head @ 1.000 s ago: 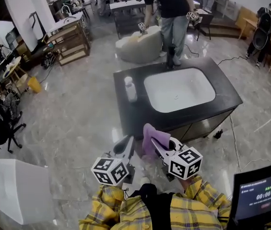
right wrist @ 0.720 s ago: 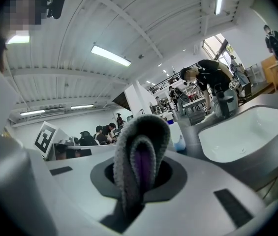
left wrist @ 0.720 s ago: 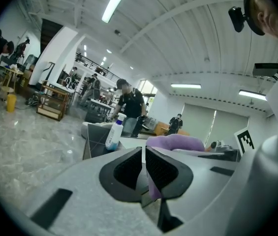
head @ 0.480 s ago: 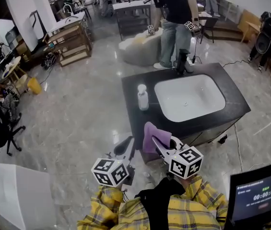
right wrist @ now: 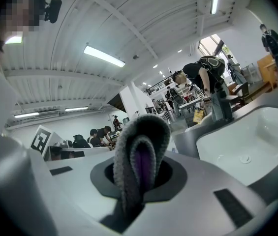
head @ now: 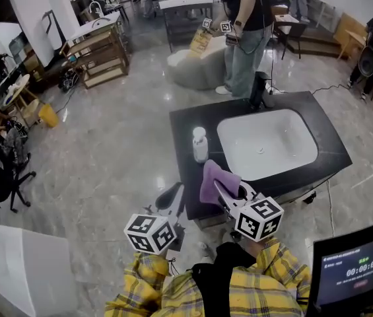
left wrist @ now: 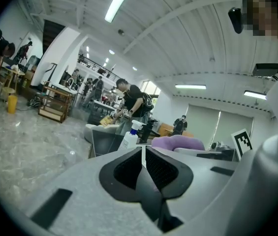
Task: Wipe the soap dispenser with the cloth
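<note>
Near counter (head: 185, 167), level right hand-held gripper (head: 223, 195) clamps cloth (head: 215, 179).

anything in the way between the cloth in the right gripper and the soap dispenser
Nothing visible. The right gripper holds the cloth near the front edge of the counter, and only bare counter separates it from the soap dispenser.

Workshop hall around a black table

The black-topped table (head: 185, 129) holds a sunken white rectangular basin (head: 290, 129) with a dark tap (head: 260, 90) at its far edge. Beyond it a person in a dark top (head: 245, 18) stands beside what may be a grey beanbag (head: 196, 68).
</note>
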`<state>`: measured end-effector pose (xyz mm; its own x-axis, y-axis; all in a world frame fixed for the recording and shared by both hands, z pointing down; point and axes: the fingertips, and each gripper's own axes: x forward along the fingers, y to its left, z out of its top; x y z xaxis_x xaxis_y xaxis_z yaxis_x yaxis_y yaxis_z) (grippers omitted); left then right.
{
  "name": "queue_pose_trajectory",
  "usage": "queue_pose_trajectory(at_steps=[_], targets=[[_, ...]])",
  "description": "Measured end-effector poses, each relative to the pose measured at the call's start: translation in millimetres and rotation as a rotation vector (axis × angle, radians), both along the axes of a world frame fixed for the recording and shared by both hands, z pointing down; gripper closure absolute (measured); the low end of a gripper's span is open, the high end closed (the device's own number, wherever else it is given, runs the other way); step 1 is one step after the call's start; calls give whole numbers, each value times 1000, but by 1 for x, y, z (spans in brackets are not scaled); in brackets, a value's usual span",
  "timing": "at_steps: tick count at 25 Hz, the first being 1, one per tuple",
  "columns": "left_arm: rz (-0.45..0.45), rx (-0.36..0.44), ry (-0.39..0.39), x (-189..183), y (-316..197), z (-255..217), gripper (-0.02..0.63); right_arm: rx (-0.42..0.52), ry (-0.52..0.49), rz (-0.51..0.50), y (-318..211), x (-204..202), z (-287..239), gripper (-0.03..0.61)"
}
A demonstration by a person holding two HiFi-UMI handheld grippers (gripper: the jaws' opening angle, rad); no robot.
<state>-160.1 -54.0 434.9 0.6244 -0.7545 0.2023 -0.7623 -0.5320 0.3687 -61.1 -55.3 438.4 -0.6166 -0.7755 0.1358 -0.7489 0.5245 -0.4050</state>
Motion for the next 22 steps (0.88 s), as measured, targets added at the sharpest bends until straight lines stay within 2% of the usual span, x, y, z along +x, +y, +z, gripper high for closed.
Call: queue_pose_trajectory(at_steps=[11, 18, 22], targets=[[-38, 53, -27, 28, -69, -11, 588, 30, 12, -50, -63, 23, -5, 537], [-87, 73, -52, 39, -117, -38, 588, 17, 2, -70, -98, 39, -19, 537], [-75, 78, -70, 47, -136, -45, 588, 12, -3, -90, -108, 39, -19, 537]])
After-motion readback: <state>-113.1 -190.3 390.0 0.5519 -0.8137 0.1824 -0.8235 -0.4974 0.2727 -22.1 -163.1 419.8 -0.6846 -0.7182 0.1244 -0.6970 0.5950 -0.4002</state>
